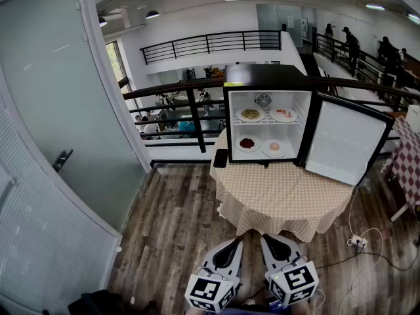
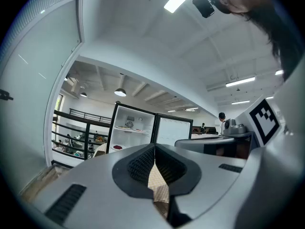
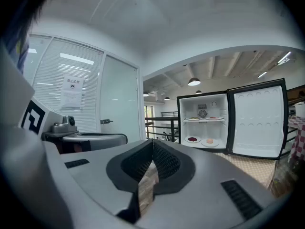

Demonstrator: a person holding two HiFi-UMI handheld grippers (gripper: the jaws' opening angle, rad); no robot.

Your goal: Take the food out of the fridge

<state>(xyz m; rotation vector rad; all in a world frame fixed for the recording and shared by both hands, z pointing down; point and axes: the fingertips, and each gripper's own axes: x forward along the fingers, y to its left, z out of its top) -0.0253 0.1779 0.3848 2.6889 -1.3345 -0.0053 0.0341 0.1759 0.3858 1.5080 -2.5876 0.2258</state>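
A small black fridge stands open on a round table with a checked cloth, its door swung out to the right. On the upper shelf sit a plate of yellowish food and a plate with reddish food. Below lie a plate of dark red food and a plate with a pale round piece. My left gripper and right gripper hang side by side near the floor, well short of the table, both shut and empty. The fridge also shows in the left gripper view and the right gripper view.
A glass door with a handle fills the left. A black railing runs behind the table. A dark object lies on the table's left edge. Cables and a power strip lie on the wooden floor at right. People stand far back.
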